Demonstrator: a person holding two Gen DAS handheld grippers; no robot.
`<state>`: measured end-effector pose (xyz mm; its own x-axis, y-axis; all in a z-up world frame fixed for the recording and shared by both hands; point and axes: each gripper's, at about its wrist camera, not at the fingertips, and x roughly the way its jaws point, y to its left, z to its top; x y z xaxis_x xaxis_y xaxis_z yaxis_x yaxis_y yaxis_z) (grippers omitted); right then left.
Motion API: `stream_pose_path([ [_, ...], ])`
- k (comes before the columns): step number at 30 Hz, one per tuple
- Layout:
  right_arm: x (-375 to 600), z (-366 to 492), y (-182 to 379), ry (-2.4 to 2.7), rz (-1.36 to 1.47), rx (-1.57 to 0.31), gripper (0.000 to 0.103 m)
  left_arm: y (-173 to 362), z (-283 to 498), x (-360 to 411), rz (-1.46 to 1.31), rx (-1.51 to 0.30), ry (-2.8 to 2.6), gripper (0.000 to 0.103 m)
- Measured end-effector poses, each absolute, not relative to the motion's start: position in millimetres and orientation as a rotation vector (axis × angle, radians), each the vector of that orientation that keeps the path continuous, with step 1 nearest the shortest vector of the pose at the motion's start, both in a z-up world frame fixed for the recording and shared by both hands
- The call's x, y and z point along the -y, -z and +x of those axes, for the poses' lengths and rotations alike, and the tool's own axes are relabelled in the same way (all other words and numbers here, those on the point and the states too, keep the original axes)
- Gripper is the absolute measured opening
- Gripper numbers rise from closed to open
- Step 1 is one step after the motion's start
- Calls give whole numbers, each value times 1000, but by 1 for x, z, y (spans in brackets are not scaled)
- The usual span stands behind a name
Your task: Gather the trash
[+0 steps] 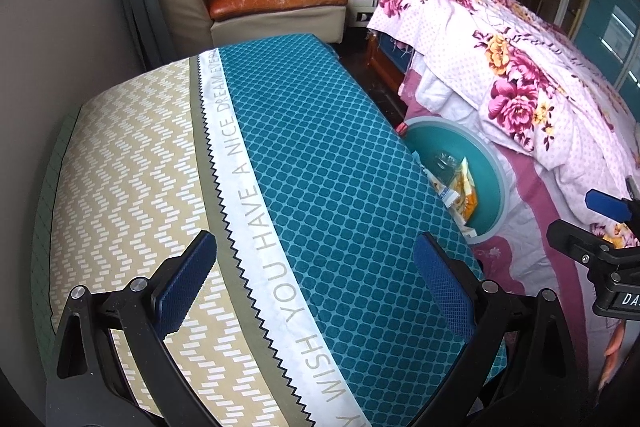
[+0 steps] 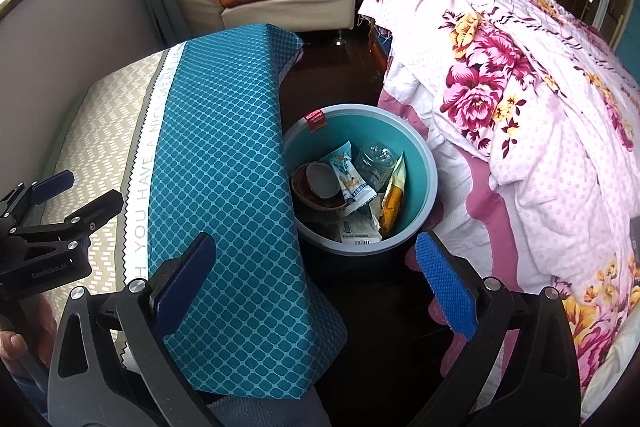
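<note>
I hold 2 grippers, left gripper (image 1: 312, 279) and right gripper (image 2: 316, 279), spread wide, empty; teal bin (image 2: 430, 163) (trash inside) sits between cushion (image 2: 224, 163) and quilt (image 2: 520, 131).

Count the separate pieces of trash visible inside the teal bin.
5 in the teal bin: coconut shell, squeezed tube, clear jar, yellow wrapper, white carton. More may lie hidden underneath.

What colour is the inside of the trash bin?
The trash bin is teal inside, with a grey-blue rim. The right wrist view shows it best.
</note>
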<state>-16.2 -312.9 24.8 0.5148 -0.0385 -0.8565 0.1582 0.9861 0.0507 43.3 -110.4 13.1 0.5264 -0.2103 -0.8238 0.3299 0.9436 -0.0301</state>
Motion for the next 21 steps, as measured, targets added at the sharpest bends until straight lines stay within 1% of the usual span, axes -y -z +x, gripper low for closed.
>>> stream_pose_path([
  [21, 316, -6, -15, 122, 143, -1055, 96, -5, 50, 103, 136, -970, 308, 99],
])
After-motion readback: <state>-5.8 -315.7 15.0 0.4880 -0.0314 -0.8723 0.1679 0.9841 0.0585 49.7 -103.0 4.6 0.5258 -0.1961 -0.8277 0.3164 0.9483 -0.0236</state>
